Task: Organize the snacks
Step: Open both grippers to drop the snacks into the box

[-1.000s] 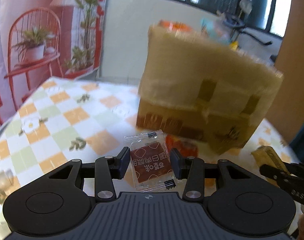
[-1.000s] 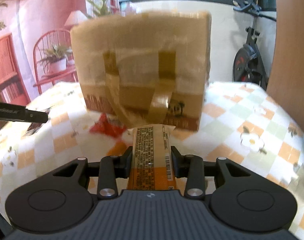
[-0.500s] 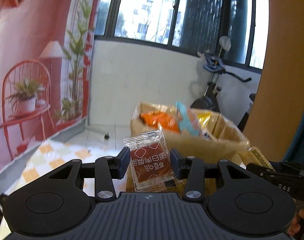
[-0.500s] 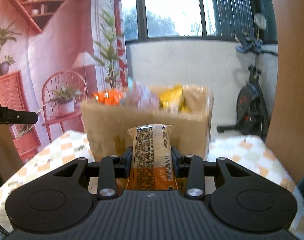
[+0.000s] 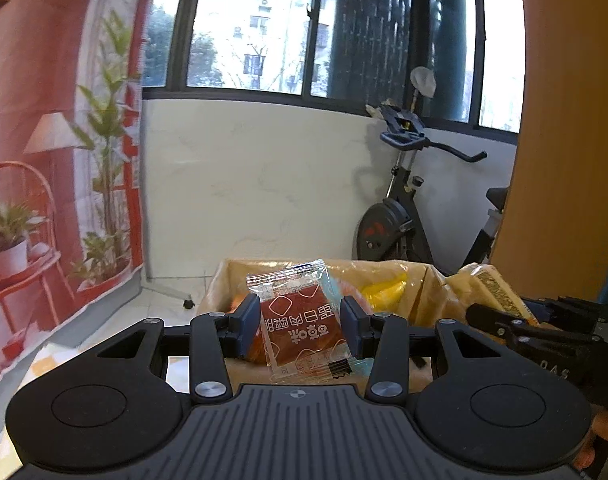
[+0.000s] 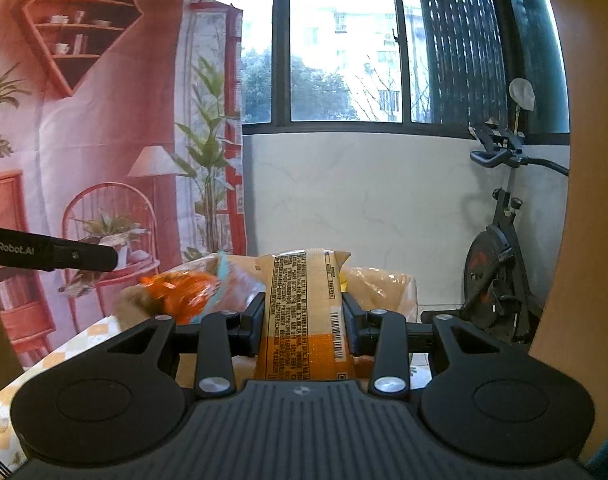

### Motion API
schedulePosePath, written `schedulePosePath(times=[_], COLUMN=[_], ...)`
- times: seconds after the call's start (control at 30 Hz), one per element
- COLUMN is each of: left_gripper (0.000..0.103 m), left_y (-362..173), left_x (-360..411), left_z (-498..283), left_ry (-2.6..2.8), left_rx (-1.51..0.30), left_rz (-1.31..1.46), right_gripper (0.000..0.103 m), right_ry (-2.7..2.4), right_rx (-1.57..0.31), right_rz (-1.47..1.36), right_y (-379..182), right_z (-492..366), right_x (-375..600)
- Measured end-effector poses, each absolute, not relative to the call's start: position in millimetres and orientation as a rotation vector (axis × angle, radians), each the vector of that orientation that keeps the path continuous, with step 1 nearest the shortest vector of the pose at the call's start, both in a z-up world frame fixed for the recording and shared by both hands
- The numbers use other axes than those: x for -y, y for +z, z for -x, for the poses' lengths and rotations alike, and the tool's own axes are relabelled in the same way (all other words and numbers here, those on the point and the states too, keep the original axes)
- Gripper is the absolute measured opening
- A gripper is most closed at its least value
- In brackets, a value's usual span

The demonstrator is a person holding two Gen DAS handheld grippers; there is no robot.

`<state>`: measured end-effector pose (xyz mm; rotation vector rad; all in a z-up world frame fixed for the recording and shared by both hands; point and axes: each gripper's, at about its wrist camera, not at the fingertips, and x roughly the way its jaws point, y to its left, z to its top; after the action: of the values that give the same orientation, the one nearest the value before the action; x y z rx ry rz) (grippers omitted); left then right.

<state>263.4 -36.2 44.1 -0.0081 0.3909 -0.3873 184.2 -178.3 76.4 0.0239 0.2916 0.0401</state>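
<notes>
The left gripper (image 5: 300,316) pinches a red sachet (image 5: 304,328) and the right gripper (image 6: 302,316) a yellow bar packet (image 6: 304,320), both above the cardboard box's (image 6: 384,284) near rim, so the drop-in step likely needs reaching over the opening before releasing.

Small clear sachet (image 5: 302,326) with a dark red printed panel, held upright and slightly tilted just before the open cardboard box (image 5: 432,280). Long yellow-and-orange snack packet (image 6: 306,314), barcode and fine print facing near, standing upright to the right. Inside the box beyond: orange bag (image 6: 180,290), pale blue wrapper, yellow pack.
</notes>
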Motion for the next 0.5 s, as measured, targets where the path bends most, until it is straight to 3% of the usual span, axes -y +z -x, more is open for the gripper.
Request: schedulePosePath(times=[0.33,0.43,0.5], left_gripper=[0.048,0.065,0.067], left_y=[33,28,26], left_x=[57,59,57], left_z=[-332,-342,-341], left_ry=[-0.389,-0.418,-0.409], left_rx=[-0.452,-0.494,-0.491], left_rz=[-0.031,-0.022,-0.027], right_gripper=[0.039,0.042,0.050], right_ry=[-0.007,-0.003,0.000], right_rx=[-0.358,-0.395,-0.403], right_rz=[-0.027,-0.034,-0.019], right_y=[53,47,46], right_z=[-254,-268,-270], right_x=[201,207,207])
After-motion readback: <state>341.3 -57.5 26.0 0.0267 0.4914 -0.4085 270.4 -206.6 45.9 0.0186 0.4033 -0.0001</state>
